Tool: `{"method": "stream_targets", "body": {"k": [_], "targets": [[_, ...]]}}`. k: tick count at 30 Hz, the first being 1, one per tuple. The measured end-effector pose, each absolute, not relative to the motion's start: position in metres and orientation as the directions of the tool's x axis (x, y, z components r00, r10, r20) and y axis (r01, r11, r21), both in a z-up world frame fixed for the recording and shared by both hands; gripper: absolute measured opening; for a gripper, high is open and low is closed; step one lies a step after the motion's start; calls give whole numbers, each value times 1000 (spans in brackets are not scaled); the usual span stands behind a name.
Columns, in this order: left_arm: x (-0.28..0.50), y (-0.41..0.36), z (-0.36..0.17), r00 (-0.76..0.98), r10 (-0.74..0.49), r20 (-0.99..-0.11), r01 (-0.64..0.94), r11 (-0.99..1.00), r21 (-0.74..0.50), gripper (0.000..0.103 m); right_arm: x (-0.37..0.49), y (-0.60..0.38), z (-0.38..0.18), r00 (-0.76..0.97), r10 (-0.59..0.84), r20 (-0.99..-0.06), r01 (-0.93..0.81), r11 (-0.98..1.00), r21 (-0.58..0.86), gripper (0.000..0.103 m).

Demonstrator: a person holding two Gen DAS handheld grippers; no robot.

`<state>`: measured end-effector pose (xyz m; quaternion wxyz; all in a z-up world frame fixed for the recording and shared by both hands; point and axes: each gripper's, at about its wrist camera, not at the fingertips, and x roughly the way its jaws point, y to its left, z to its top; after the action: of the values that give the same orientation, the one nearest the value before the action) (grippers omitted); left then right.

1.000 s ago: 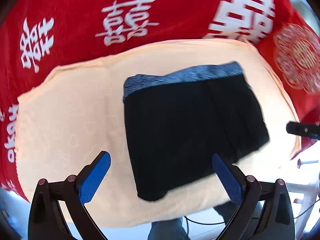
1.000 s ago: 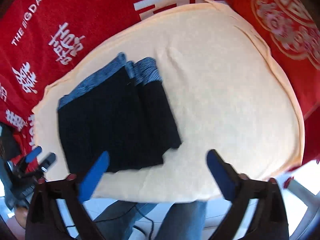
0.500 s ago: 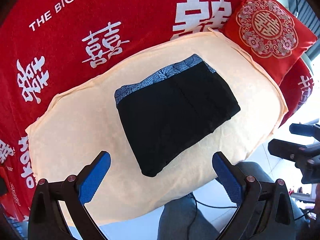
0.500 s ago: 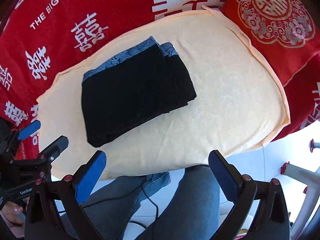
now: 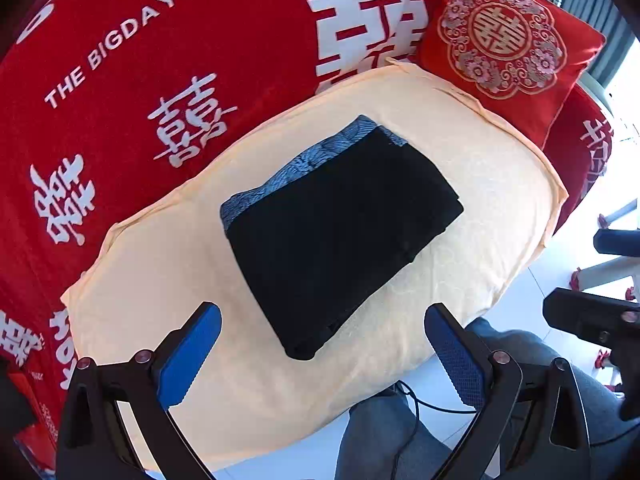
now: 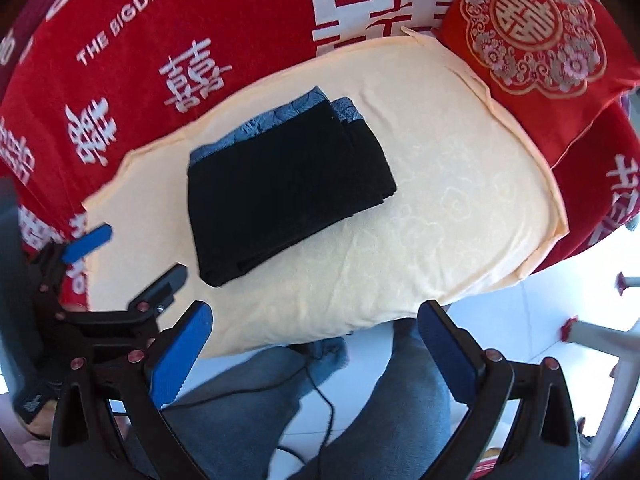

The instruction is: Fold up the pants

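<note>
The black pants (image 5: 340, 232) lie folded into a compact rectangle on a pale peach cloth (image 5: 160, 264), their blue patterned waistband (image 5: 304, 164) toward the back. In the right wrist view the same folded pants (image 6: 284, 188) rest left of centre on the peach cloth (image 6: 460, 216). My left gripper (image 5: 324, 344) hovers open above the cloth's near edge, holding nothing. My right gripper (image 6: 316, 340) is open too, pulled back over the person's knees, clear of the pants. The left gripper (image 6: 120, 256) also shows at the left of the right wrist view.
A red blanket with white characters (image 5: 140, 80) covers the couch behind. A red embroidered cushion (image 5: 504, 40) sits at the back right. The person's legs in blue jeans (image 6: 400, 408) and a thin black cable (image 6: 320, 392) are below, over a white tiled floor (image 6: 560, 304).
Both grippers have drawn back and up from the pants, so the folded pants look smaller and farther. The pants have stayed folded in place.
</note>
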<state>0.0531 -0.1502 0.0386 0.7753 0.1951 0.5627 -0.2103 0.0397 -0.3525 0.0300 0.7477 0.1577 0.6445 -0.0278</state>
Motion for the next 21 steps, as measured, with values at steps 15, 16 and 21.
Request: {"method": "stream_targets", "body": {"k": [15,16,21], "targets": [[61,-129,39,269,-38,-962,418,905,81,102,58,-360,25,127,139,-982,211,964,164,102],[60,-129,40,273,-39,-961,412,908,81,102,59,-361,26,130,135,-982,207,965,160,102],[58,-134,42,276,-18,-961,378,921,91,102,64,-368,33,169,120,-978,181,972,150,102]]}}
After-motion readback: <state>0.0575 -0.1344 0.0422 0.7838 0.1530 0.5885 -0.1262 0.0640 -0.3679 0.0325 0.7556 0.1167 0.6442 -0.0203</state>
